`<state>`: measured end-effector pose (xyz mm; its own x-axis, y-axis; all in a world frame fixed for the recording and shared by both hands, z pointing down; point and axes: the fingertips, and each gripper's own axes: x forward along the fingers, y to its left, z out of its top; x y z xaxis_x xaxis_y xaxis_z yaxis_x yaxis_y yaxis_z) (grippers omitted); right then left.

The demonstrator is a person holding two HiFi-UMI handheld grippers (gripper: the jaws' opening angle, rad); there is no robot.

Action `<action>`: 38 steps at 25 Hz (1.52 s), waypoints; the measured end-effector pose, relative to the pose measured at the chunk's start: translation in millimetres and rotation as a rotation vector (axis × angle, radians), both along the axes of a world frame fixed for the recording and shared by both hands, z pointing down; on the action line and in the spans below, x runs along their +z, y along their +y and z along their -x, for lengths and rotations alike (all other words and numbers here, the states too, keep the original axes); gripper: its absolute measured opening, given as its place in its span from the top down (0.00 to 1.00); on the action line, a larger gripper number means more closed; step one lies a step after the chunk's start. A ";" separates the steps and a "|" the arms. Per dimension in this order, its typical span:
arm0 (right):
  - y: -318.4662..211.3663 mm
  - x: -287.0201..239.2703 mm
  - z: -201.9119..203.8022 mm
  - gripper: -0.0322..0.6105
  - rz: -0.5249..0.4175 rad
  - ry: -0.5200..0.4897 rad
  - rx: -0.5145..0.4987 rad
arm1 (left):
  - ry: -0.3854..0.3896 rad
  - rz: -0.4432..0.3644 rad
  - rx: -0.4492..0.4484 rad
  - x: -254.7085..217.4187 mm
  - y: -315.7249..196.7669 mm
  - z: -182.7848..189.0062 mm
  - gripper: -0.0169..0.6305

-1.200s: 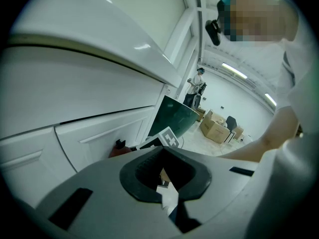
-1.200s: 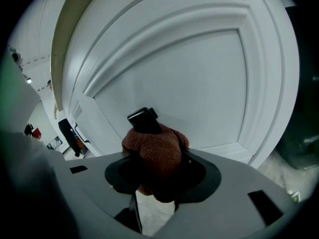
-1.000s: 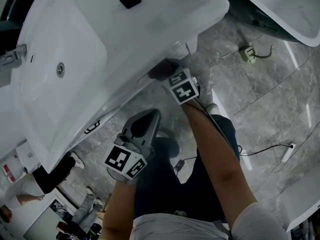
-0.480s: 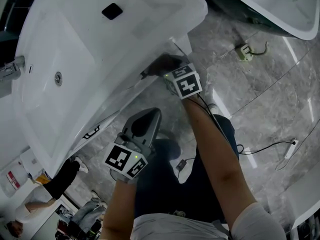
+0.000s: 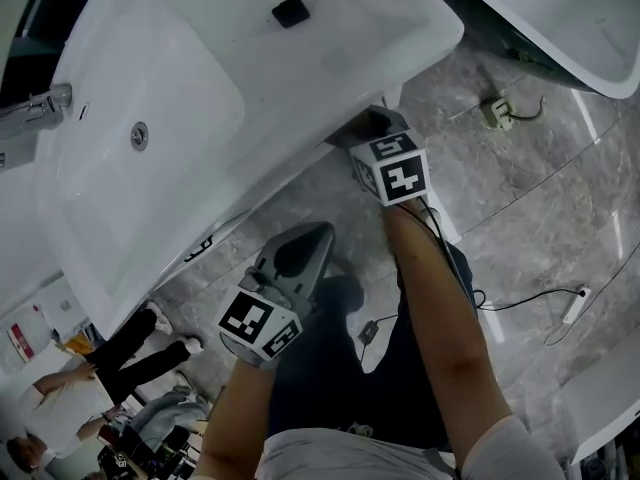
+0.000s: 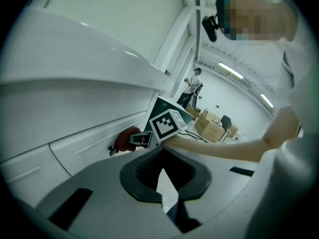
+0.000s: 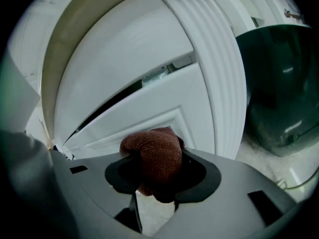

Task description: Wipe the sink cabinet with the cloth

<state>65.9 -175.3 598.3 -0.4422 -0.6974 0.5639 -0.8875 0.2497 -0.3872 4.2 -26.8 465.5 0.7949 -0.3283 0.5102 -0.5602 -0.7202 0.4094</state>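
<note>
Under basin rim, at panelled cabinet front: cloth (image 7: 152, 153), reddish-brown, ribbed weave, bunched into rounded wad bulging past jaws. Right gripper (image 7: 158, 179) clamped on it; wad touching door panel or just off it, cannot tell which. Sink cabinet (image 7: 149, 88) white, glossy; no streaks or dirt visible, so wiped share unreadable. Judgement: wiping mid-course near fluted corner post (image 7: 224, 78), rest of front likely left. Left gripper (image 6: 160, 172) lower, well apart, jaws together, empty. Sink (image 5: 400, 28) above.
</note>
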 end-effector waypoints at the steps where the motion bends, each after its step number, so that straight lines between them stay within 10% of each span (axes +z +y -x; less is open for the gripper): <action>1: 0.0 -5.1 0.4 0.68 -0.002 0.019 -0.002 | 0.002 0.002 0.001 -3.0 0.9 1.9 0.96; 17: 3.8 -24.4 16.3 0.68 -0.021 0.142 -0.002 | 0.046 0.017 0.024 -7.6 -2.0 28.7 0.96; 38: 35.6 -20.7 134.0 0.69 -0.029 0.115 -0.014 | 0.049 0.031 0.085 7.5 21.2 109.5 0.96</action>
